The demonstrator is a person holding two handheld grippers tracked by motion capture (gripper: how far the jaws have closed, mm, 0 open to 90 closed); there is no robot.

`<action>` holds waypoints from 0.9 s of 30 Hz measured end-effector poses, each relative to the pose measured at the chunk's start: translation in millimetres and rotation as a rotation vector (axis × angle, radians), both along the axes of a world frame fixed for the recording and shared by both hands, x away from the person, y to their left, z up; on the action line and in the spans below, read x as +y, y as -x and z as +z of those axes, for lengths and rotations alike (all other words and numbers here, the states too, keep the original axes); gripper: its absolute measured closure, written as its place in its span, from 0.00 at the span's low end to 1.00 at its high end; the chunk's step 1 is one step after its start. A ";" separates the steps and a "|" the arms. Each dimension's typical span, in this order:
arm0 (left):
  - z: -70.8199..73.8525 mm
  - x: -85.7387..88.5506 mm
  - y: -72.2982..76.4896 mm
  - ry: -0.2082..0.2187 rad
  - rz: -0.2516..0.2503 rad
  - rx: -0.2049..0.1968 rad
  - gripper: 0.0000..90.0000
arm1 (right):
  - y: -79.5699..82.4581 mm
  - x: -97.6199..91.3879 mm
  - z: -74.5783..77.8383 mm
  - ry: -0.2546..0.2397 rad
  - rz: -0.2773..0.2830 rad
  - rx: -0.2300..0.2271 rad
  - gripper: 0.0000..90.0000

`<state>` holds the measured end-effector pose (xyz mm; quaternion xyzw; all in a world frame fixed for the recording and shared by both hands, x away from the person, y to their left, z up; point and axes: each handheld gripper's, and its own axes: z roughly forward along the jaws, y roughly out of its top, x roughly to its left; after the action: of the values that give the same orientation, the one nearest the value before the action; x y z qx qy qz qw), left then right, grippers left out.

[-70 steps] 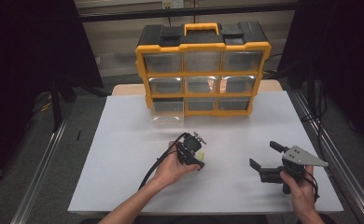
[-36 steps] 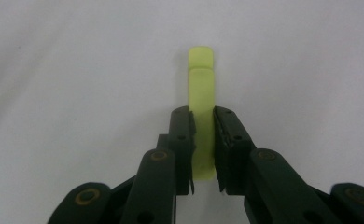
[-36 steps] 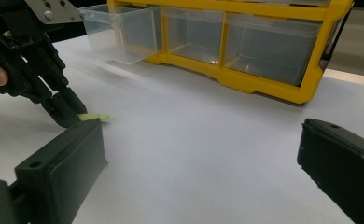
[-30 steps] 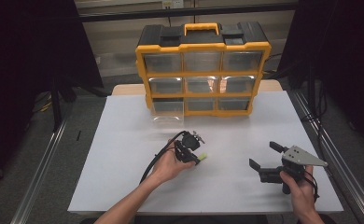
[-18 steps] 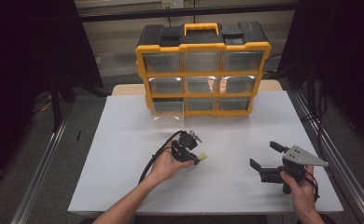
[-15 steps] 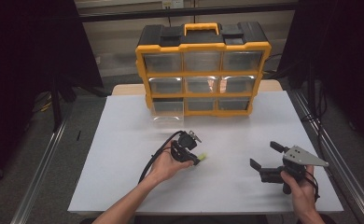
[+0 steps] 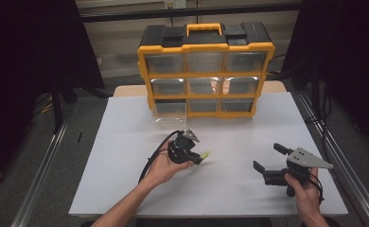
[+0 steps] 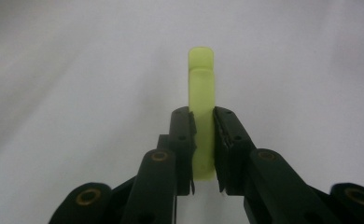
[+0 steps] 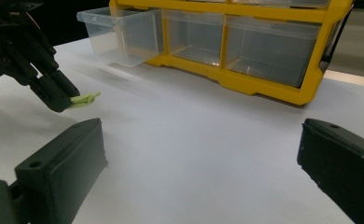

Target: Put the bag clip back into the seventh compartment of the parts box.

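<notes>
two tools: left tool [image 8: 202,140] clenched on green clip [image 8: 201,107]; right tool [image 9: 199,163] released.

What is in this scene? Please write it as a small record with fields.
surface: white table
box: yellow and black drawer box at the far side of the table
open drawer: clear drawer, bottom row, pulled out, looks empty
left claw: shut on a small yellow-green piece, low over the table
right claw: open, nothing between the jaws, near the table's right front
hands: one on each claw, coming in from the near edge
</notes>
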<state>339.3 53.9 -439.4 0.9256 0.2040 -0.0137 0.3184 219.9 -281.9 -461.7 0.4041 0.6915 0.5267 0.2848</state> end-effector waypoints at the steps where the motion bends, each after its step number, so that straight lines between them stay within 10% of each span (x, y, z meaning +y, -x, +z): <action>1: 0.6 1.1 -0.1 0.014 -0.005 -0.007 0.87 | 0.0 0.0 0.0 0.000 0.000 0.000 0.01; 27: 25.6 31.8 6.7 0.209 0.041 -0.080 0.87 | 0.5 -1.7 0.9 -0.040 -0.020 0.000 0.00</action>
<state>332.7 85.6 -413.8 0.8827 0.2077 0.0088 0.4216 219.4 -283.6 -460.8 0.4165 0.6768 0.5376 0.2819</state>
